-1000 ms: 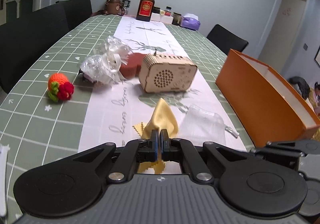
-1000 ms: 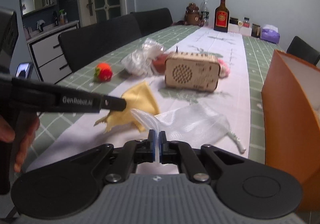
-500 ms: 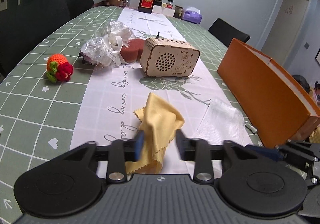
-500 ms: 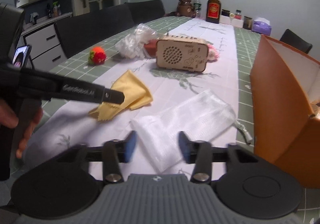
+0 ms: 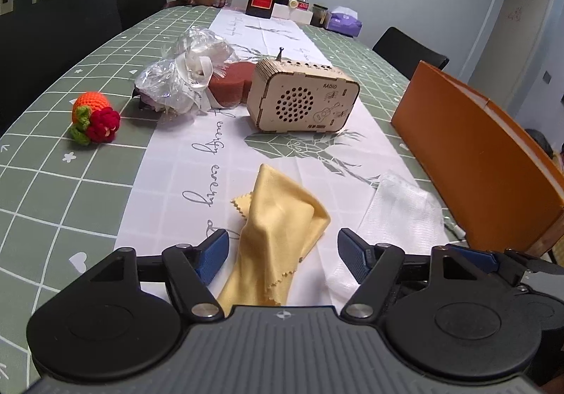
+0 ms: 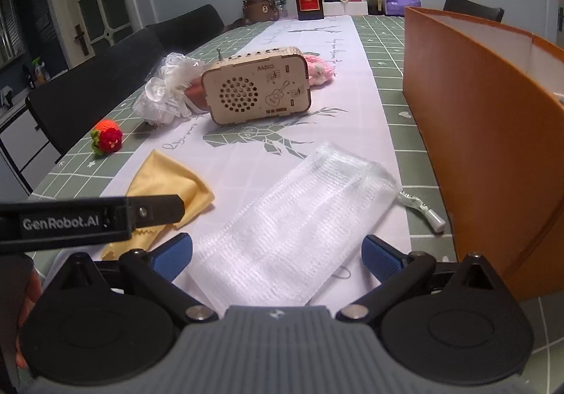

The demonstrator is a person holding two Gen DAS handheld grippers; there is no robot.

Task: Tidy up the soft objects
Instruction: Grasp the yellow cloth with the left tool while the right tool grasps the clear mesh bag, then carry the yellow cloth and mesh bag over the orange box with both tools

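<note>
Two soft things lie on the white runner: a crumpled yellow cloth (image 5: pixel 282 228) with zigzag edges on the left, a sheer white mesh bag (image 6: pixel 296 235) (drawstring trailing) right of it beside the orange box (image 6: pixel 493 133). Behind stands a wooden box (image 5: pixel 301 99) marked "RADIO". Left gripper (image 5: pixel 282 253) straddles the cloth, right gripper (image 6: pixel 276 253) the bag, both spread wide and low over the table.

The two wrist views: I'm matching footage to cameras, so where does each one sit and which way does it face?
Left wrist: on the left gripper, low over the table, facing the far wall; open jaws flank the crumpled yellow cloth.
Right wrist: on the right gripper, facing likewise; open jaws flank the white mesh bag; the left gripper's finger and a hand's edge show at left.
Shared: both soft items, the wooden radio box, the orange box.
</note>
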